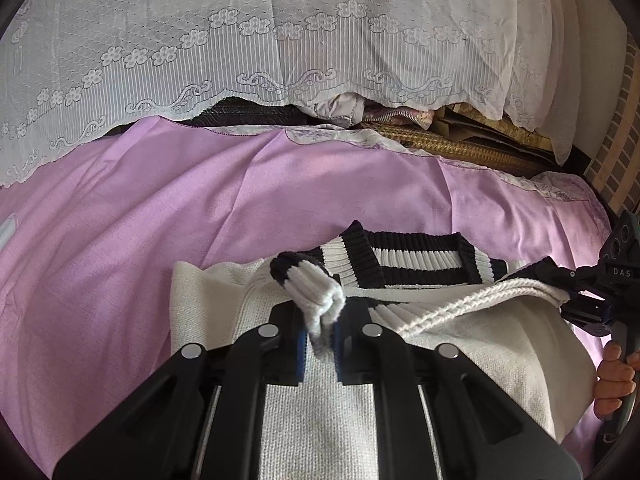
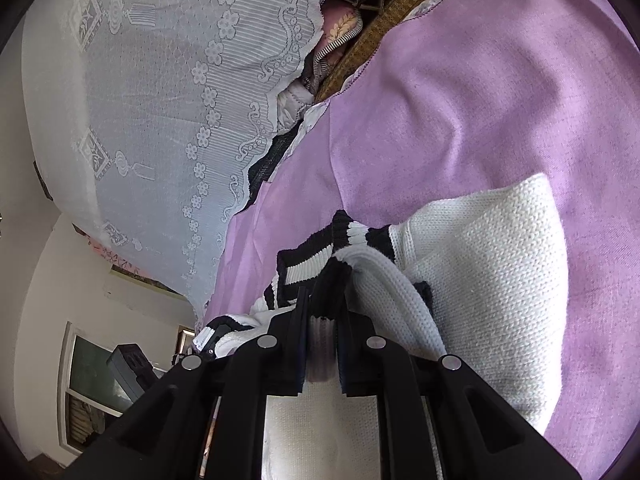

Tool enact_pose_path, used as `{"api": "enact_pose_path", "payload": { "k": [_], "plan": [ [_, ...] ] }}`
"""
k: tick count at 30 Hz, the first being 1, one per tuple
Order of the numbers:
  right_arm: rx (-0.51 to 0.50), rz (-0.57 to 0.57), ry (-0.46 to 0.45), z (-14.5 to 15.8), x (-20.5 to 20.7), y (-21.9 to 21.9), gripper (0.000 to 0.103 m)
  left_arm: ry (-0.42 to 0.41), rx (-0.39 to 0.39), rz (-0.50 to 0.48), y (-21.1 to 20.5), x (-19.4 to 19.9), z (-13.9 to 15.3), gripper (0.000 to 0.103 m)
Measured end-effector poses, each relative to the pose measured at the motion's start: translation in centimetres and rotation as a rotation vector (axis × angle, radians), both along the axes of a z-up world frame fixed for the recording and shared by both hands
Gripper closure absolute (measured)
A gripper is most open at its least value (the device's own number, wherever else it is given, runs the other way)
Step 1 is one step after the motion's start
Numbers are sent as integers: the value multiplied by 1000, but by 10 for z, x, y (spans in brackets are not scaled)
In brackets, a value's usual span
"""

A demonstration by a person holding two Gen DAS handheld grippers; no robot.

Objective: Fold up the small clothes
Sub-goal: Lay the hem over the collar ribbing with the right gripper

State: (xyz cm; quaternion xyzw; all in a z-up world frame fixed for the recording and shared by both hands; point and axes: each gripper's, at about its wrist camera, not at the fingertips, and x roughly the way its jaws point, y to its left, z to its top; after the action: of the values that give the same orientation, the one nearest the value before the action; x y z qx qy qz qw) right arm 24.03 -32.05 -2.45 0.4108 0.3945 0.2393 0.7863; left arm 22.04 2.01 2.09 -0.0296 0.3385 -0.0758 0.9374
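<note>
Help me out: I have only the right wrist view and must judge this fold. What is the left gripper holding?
Observer: The left gripper is shut on a black-tipped ribbed sweater cuff.
Operator: Does my right gripper show there?
Observer: Yes, the right gripper pinches the sweater's white ribbed edge at the far right.
Operator: And the collar?
Observer: The striped collar lies beyond both grippers, on the purple sheet.

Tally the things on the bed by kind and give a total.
Sweater: 1
Purple sheet: 1
Lace cover: 1
Hand-held grippers: 2, left and right, both shut on the sweater
Total: 5
</note>
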Motion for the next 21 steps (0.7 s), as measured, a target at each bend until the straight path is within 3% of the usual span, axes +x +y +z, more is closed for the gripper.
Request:
{"api": "enact_pose_path", "payload": {
  "k": [14,16,18,21],
  "plan": [
    [-6,-3,-7,-1,8,1,88,-2,17,-1,0,7,-1,92],
    [-5,-14,-16,0,11,-1,84,6,1,5,2,12,-1,90],
    [41,-33,-27,-2,12,-7,62,25,-24,4,7,16,-2,86],
    [117,-32,-13,-5,13,-14,59,35,-81,-16,14,13,5,83]
  ]
}}
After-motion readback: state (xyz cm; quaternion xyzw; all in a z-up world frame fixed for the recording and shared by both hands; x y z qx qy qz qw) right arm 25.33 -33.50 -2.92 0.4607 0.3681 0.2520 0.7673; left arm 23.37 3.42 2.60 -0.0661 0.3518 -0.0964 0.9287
